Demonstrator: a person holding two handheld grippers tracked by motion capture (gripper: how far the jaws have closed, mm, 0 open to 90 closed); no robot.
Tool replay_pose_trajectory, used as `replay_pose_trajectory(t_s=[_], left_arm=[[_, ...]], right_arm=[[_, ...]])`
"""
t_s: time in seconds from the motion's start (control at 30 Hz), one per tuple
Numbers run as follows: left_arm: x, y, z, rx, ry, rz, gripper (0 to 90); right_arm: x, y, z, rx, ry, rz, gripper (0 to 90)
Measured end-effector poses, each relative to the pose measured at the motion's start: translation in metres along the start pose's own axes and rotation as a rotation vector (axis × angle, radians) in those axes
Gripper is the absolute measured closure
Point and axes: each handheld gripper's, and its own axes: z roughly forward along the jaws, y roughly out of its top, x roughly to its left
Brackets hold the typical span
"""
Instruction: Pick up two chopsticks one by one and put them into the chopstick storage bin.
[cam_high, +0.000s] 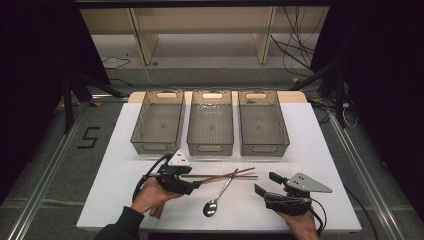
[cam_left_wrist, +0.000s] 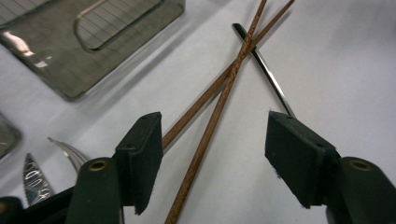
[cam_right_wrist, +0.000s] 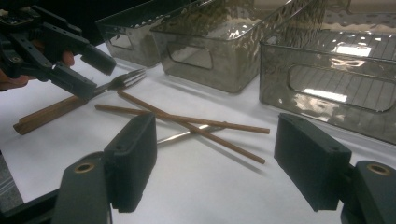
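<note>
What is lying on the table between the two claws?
In the high view, a shiny metal spoon lies on the white table between the left claw and the right claw.

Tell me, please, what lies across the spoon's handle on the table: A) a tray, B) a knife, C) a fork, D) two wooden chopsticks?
D: in the left gripper view the two wooden chopsticks cross over the spoon's shiny handle.
</note>
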Motion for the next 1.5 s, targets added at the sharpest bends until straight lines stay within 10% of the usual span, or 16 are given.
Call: replay_pose_trajectory(t_s=[0.7,1.5], left_arm=[[-0.004,0.008,0.039,0.134,-0.050,0.107,63.2],[-0.008,0.007,0.049,0.168,-0.067,0.227,75.5]], right_arm=[[0.001,-0.001,0.002,0.012,0.009,-0.005,30.9],[0.001,-0.001,0.004,0.019,0.014,-0.005,31.0]])
